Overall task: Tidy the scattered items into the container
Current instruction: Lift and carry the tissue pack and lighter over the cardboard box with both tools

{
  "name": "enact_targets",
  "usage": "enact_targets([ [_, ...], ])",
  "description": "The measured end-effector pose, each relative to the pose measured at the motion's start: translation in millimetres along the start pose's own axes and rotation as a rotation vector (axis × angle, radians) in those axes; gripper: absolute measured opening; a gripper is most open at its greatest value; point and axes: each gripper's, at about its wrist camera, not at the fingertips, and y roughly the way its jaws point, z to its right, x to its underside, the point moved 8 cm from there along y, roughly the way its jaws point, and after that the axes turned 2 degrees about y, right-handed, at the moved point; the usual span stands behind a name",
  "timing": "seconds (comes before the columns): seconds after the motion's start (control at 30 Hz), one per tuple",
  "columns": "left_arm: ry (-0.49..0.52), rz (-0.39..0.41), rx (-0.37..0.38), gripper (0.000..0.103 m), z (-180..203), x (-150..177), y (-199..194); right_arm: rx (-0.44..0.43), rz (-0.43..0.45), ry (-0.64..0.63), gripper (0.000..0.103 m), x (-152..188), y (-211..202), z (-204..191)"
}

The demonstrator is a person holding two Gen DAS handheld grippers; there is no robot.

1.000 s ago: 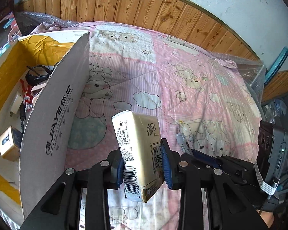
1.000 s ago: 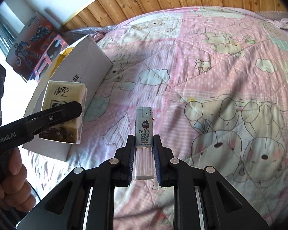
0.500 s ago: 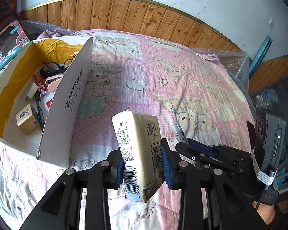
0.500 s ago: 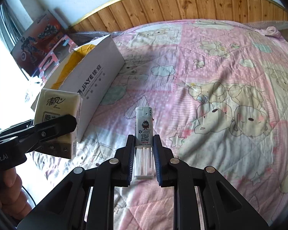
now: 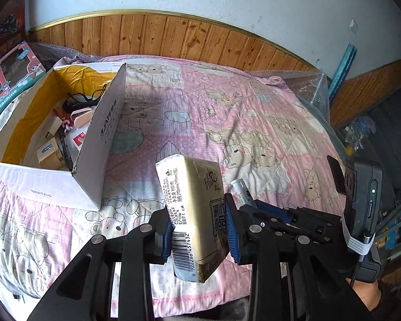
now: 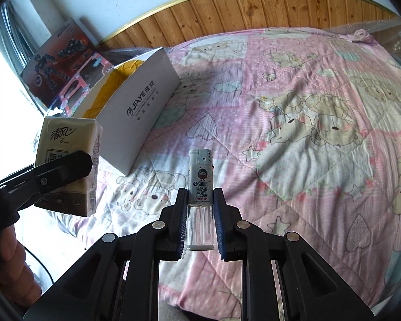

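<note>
Over the near edge of the bed, I've got both tongs loaded and up in the air. My left gripper (image 5: 199, 230) is clamped on a tissue pack (image 5: 192, 208), pinched across its lower half so most of it sticks out past the pads. My right gripper (image 6: 199, 211) is squeezed onto a lighter (image 6: 201, 184), standing upright between the jaws. The cardboard box (image 5: 93, 144) sits on the pink bear quilt (image 5: 254, 123) off to my left, open top, already holding a cable, a marker and a few small boxes. So I'd say this is the carry step, nothing dropped in yet. Next I need to swing the tissue pack left over the box wall, get clear above the opening, then let go. Lighter after that, same route.
</note>
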Motion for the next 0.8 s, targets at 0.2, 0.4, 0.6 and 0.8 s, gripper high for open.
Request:
enact_targets([
  [0.2,0.013,0.027,0.007,0.034,6,11,-18,-0.003,0.003,-0.006,0.019,18,-12,-11],
  [0.4,0.003,0.042,0.008,0.034,3,22,-33,-0.022,0.005,-0.029,0.019,27,-21,-29],
  [0.6,-0.013,0.077,-0.003,0.034,-4,25,-49,-0.046,0.006,-0.07,0.019,34,-30,-51],
  [0.8,-0.038,0.102,-0.019,0.034,-19,28,-63,-0.079,0.006,-0.112,0.019,36,-37,-77],
])
